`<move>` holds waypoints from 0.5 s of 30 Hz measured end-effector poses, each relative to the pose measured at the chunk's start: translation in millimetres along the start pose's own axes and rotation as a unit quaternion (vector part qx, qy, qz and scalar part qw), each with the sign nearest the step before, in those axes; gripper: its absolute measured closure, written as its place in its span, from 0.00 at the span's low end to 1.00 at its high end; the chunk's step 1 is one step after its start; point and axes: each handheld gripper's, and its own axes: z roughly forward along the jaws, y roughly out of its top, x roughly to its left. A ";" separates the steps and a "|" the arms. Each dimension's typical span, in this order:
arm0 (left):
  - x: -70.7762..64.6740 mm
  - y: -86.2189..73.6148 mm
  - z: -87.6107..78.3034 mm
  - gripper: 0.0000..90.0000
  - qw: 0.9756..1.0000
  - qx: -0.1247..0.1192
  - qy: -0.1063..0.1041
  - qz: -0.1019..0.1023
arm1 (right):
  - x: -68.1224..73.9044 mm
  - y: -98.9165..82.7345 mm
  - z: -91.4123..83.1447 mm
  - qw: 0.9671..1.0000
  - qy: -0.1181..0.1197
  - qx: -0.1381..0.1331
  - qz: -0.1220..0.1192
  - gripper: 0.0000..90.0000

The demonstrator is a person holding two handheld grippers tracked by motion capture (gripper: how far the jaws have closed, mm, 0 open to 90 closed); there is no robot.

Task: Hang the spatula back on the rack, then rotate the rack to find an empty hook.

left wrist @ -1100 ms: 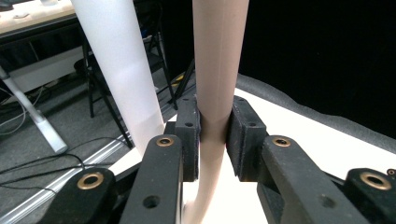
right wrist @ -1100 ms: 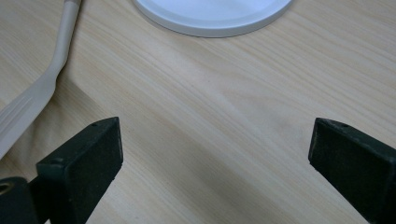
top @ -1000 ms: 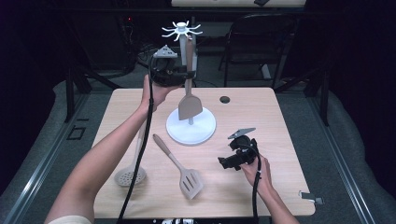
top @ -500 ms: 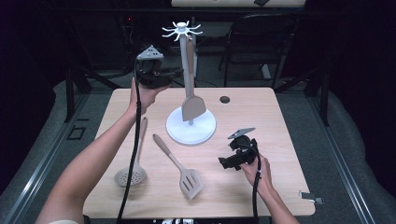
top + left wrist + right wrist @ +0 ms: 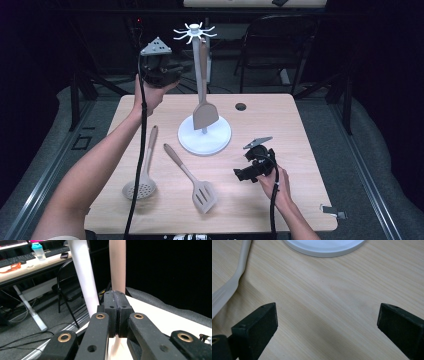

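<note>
Left gripper (image 5: 172, 76), jaws just closed empty, beside hung turner (image 5: 204, 95); we judge it light, stiff: grip its handle; right gripper (image 5: 246, 173) open

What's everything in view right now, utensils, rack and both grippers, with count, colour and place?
Rack: 1, white, round base at table centre, pole topped with hooks.
Solid spatula: 1, beige, hanging on the rack.
Slotted spatula: 1, beige, lying on the table near the front, in front of the rack.
Perforated skimmer: 1, beige, lying at front left.
Table: 1, light wood, with a dark round hole near the back edge.
Chair: 1, black, behind the table.
Left gripper: 1, black, raised left of the rack pole, jaws shut on nothing.
Right gripper: 1, black, low over the table's right front, jaws open and empty.
</note>
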 end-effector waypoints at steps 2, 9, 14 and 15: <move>-0.6 1.8 -0.6 0.99 1.000 -0.002 -0.001 0.002 | -0.1 0.0 0.0 1.000 0.000 0.000 0.000 0.03; -3.5 14.8 -5.3 0.99 1.000 -0.014 0.001 0.008 | -0.4 0.6 0.4 1.000 0.000 0.001 0.000 0.03; -4.9 23.1 -8.3 0.99 1.000 -0.025 0.003 0.008 | 0.1 0.1 -0.9 1.000 -0.001 -0.001 -0.004 0.03; -6.2 26.6 -8.8 0.99 1.000 -0.028 0.004 0.012 | -0.1 0.2 -1.7 1.000 -0.002 -0.002 -0.005 0.03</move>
